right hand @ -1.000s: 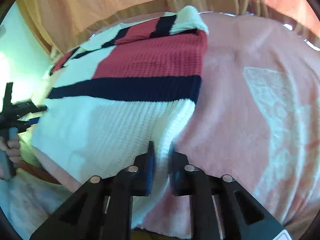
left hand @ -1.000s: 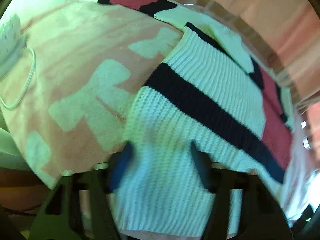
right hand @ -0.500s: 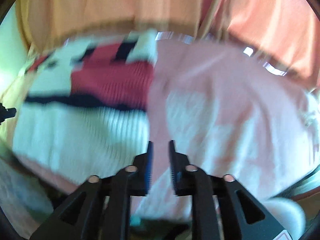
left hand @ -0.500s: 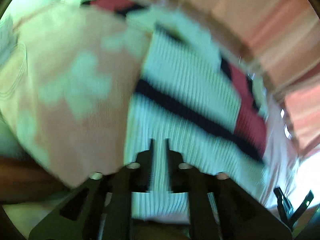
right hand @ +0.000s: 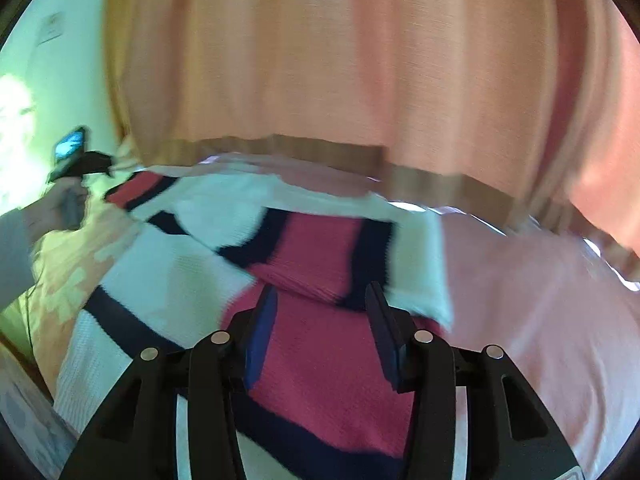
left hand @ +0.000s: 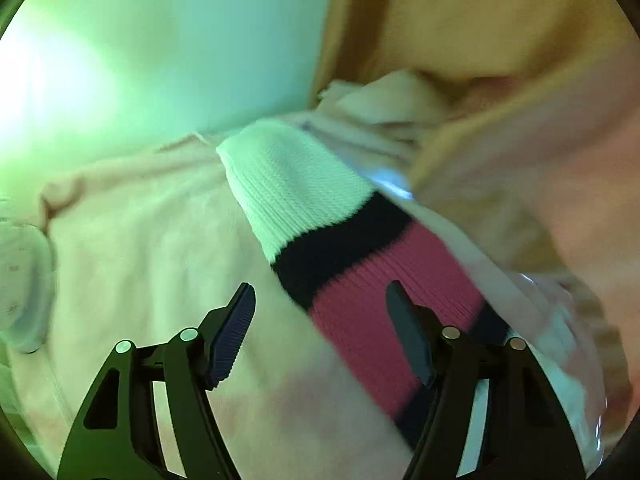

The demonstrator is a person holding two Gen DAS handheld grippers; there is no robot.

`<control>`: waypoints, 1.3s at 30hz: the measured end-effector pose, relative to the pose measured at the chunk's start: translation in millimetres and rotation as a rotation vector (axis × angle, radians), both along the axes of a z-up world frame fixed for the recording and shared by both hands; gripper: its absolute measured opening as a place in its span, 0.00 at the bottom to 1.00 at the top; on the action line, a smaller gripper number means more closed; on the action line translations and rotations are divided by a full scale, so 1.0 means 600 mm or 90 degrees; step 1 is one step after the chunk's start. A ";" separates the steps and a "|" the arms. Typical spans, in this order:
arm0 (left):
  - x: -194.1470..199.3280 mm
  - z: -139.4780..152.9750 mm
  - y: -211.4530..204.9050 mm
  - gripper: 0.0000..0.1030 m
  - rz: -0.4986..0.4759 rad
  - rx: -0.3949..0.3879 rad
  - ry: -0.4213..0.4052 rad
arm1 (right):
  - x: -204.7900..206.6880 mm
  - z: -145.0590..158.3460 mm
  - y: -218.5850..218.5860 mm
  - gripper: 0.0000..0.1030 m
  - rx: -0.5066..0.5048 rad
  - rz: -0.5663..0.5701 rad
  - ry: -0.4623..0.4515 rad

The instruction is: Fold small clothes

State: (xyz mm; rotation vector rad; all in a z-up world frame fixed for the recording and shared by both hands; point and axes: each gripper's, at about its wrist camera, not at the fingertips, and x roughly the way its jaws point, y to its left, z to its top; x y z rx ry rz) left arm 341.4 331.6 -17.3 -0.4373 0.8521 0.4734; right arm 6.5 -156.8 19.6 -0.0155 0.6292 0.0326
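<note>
- Spread flat on a pink blanket (right hand: 540, 320), a knitted sweater (right hand: 320, 360) in cream, navy and red blocks is seen with one striped sleeve (right hand: 320, 256) folded across its body.
- Above the red panel of the sweater, the right gripper (right hand: 320, 320) is held with its jaws apart — they have just been opening, and nothing is pinched between the pads; the fabric is only seen behind them.
- At the far left of the right wrist view, the left gripper (right hand: 74, 154) is seen in a person's hand (right hand: 60, 208), a grey sleeve (right hand: 14, 256) showing at the wrist, just off the sweater's far edge.
- Through the left wrist camera, the left gripper (left hand: 320, 312) is likewise shown with jaws spread wide, freshly opened and empty; a striped sleeve end (left hand: 320, 216) — cream cuff, navy band, then red — is seen lying on the blanket between and beyond the fingers, untouched by the pads.
- Behind the bed, an orange curtain (right hand: 340, 60) is hung, and a pale wall (left hand: 180, 40) is lit green-white at the left.
- Motion blur is carried by both views, so finer detail of the knit cannot be told.
</note>
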 end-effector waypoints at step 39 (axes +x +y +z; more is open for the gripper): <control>-0.266 0.081 -0.490 0.77 -0.389 0.020 -0.075 | 0.108 0.002 -0.122 0.62 0.098 0.035 0.104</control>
